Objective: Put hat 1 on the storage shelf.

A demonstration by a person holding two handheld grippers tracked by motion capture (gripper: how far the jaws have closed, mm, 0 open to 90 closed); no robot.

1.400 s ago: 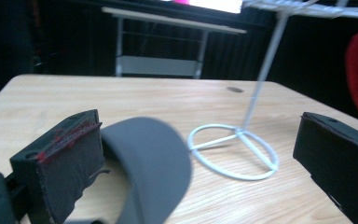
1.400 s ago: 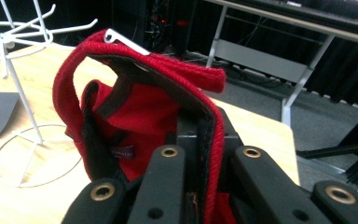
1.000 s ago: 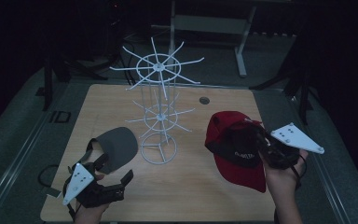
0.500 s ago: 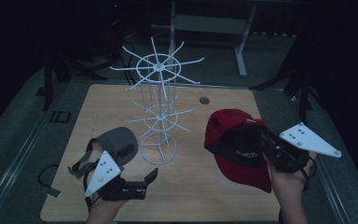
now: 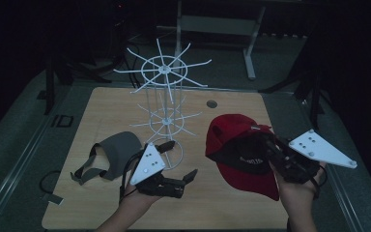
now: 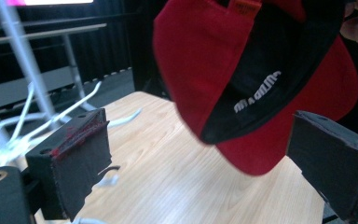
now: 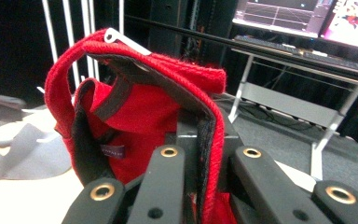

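The right gripper [image 5: 270, 151] pinches the red cap [image 5: 232, 140] by its rim, above the tabletop [image 5: 101, 111] near its right edge. The left gripper [image 5: 181, 169], jaws spread and empty, sits near the front edge, bare wood between it and the cap, the white wire rack [image 5: 166, 111] just behind.

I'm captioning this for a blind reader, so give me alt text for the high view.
A person's right gripper holds a red cap upside down above a wooden table. The left gripper, jaws open, points toward it, in front of a white wire display rack, with a grey visor lying to its left.
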